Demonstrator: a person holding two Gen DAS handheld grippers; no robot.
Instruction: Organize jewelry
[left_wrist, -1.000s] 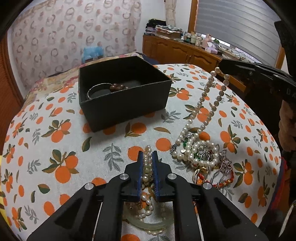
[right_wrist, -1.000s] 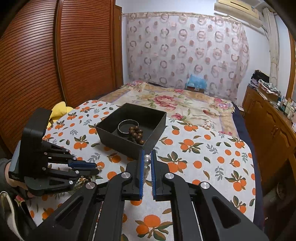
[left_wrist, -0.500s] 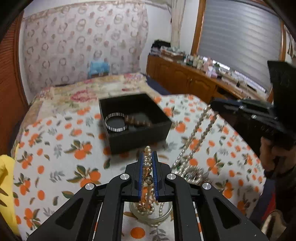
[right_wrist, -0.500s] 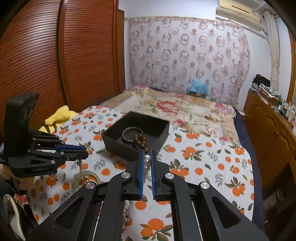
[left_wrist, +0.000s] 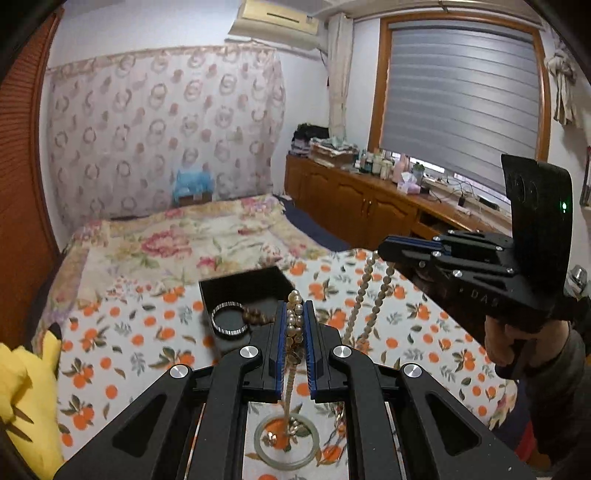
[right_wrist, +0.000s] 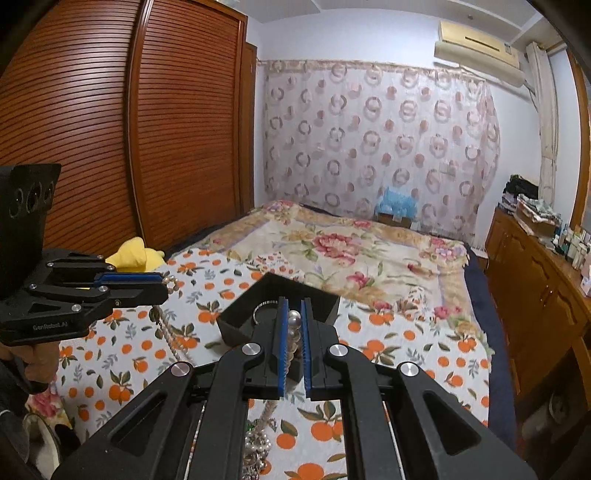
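I hold both tongs above the orange-print cloth (left_wrist: 122, 332) spread over the bed. The black square cardboard box (left_wrist: 243, 286) sits ahead of my left tongs (left_wrist: 295, 314), with a silver metal bangle (left_wrist: 229, 324) and brown wooden beads (left_wrist: 258, 315) in it. Below the left tongs a pale jade bangle (left_wrist: 286, 458) lies on the cloth. My right tongs (left_wrist: 386, 253) hang to the right, a long pearl necklace (left_wrist: 364, 295) dangling from them. A yellow plush toy (left_wrist: 26, 398) lies at the left; the wooden cabinet (left_wrist: 354, 210) runs along the right.

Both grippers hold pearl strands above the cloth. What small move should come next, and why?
Probably keep lifting both: the left gripper and right gripper pinch pearl strands that still trail into the jewelry pile, short of the black box.
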